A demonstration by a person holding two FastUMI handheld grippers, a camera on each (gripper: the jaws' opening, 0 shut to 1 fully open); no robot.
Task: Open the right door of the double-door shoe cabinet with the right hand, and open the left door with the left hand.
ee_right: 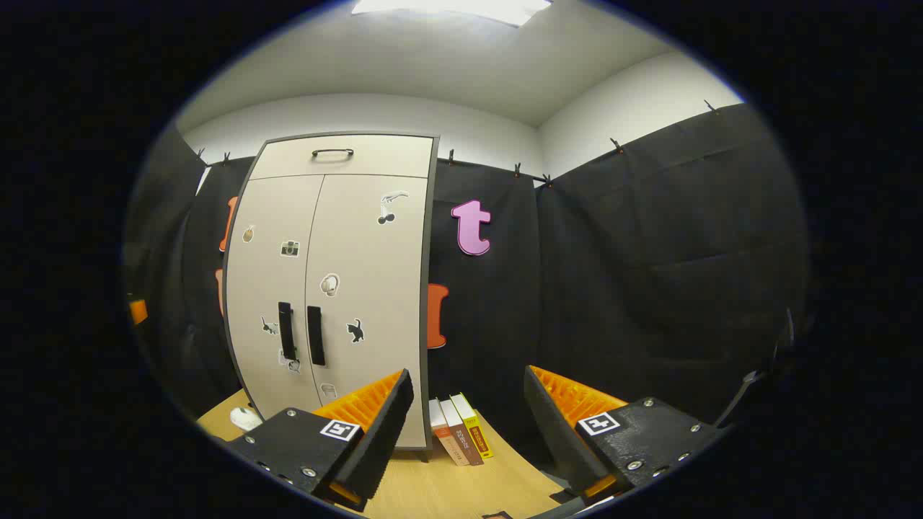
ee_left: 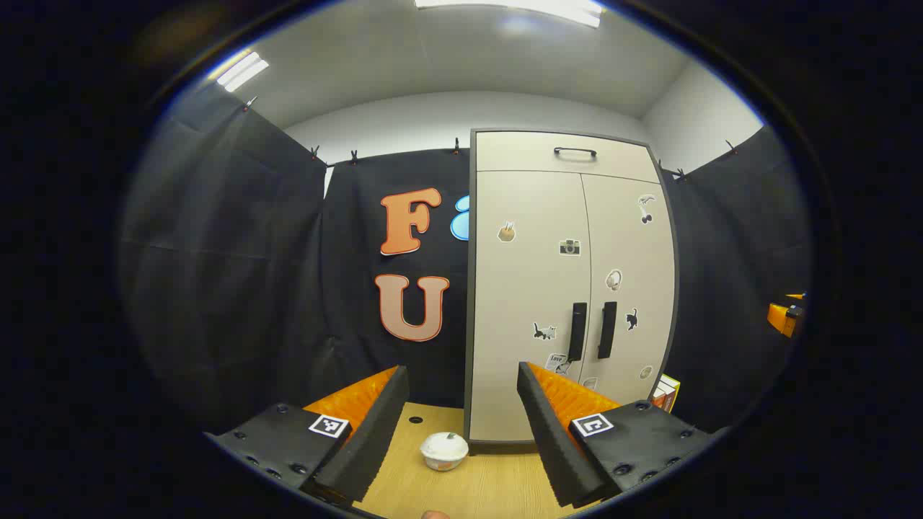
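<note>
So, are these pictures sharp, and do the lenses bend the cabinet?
Left gripper view: sharp and evenly lit; the cabinet bulges outward on its right side, and the ceiling light glares. Right gripper view: also sharp; the cabinet bows and leans.

Left gripper (ee_left: 463, 425), right gripper (ee_right: 469, 425) agape

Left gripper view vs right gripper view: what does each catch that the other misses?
The left gripper view alone has a lidded white bowl on the wooden table, left of the cabinet's base.

The right gripper view alone has three books standing right of the cabinet.

Both share the shoe cabinet with both doors closed, the left door handle, the right door handle, a top drawer handle and stickers. The left gripper and right gripper are both open, short of the doors.
</note>
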